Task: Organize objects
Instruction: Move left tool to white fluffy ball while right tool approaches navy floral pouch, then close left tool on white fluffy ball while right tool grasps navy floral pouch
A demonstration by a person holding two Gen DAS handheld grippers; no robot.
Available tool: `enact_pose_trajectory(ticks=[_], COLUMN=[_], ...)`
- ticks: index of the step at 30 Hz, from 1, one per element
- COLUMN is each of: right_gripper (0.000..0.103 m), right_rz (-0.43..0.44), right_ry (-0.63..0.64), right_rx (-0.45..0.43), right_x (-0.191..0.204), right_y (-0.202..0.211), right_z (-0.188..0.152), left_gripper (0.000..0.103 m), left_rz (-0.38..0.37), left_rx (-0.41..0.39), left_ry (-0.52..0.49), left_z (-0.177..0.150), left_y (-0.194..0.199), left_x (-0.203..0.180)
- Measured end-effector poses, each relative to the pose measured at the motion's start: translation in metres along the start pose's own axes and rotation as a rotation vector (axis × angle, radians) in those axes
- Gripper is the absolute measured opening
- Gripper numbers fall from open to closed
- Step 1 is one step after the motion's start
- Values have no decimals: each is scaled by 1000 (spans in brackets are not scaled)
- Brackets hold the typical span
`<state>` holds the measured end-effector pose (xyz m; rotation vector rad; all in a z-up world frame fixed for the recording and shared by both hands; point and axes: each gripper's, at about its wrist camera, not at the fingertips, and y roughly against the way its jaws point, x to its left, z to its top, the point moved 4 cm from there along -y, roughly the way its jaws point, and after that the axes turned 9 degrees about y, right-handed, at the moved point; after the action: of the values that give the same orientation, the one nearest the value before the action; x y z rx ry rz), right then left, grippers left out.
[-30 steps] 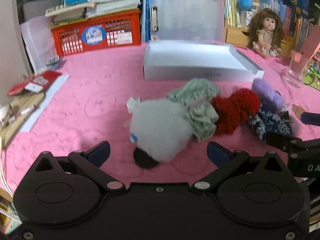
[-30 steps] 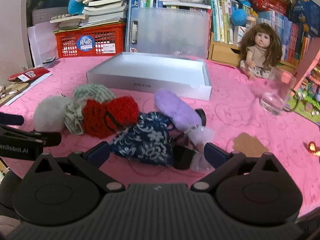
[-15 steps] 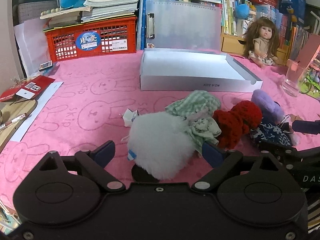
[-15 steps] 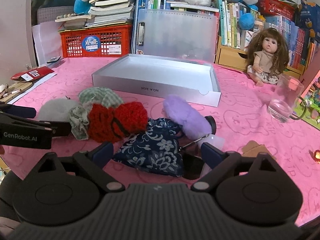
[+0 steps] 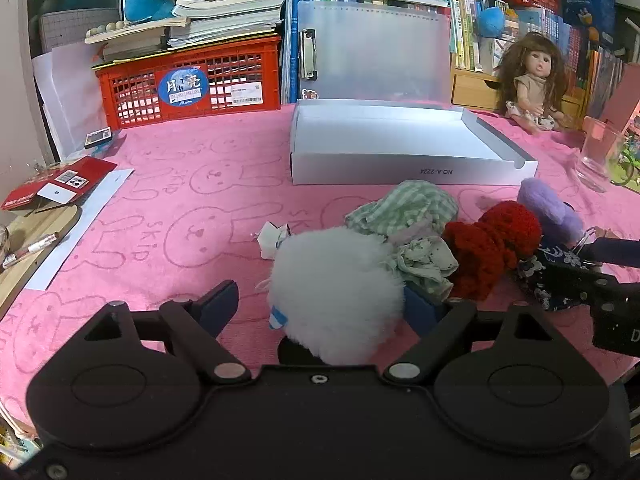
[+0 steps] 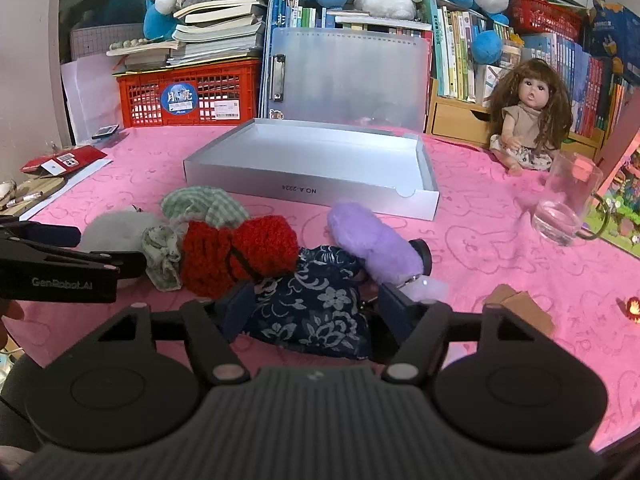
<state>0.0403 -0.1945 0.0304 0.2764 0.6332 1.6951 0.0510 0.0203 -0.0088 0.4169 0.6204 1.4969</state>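
A row of soft hair accessories lies on the pink cloth. A white fluffy pompom (image 5: 336, 292) sits between the fingers of my left gripper (image 5: 324, 304), which is open around it. Beside it lie a green checked scrunchie (image 5: 404, 208), a red knitted one (image 5: 492, 248) and a purple fluffy one (image 5: 548, 212). My right gripper (image 6: 316, 308) has closed in on a navy floral scrunchie (image 6: 316, 312), its fingers against both sides. An open white box (image 6: 320, 160) stands behind the pile.
A red crate (image 5: 188, 84) with books, a translucent folder (image 5: 372, 52), a doll (image 6: 524, 116) and a glass cup (image 6: 568, 200) stand around the back and right. Red cards and paper (image 5: 60, 184) lie at the left edge. A brown tag (image 6: 516, 304) lies at the right.
Both grippers moved forward and down over the pile. The right fingers closed in from wide open onto the navy scrunchie. The left fingers narrowed around the white pompom.
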Motion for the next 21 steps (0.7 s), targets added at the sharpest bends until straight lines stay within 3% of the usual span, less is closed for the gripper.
enact_pose_trajectory(ticks=[5, 19, 21], right_gripper=[72, 73, 72], right_rz=[14, 53, 53], right_ry=[5, -34, -26], right_rx=[-5, 55, 53], right_x=[3, 1, 2], right_y=[5, -24, -28], right_z=[1, -4, -5], left_gripper=[74, 71, 66], left_rz=[-18, -11, -12], left_rx=[-3, 5, 11], left_ry=[9, -10, -9], left_z=[0, -2, -3], left_y=[1, -7, -9], left_x=[-1, -6, -6])
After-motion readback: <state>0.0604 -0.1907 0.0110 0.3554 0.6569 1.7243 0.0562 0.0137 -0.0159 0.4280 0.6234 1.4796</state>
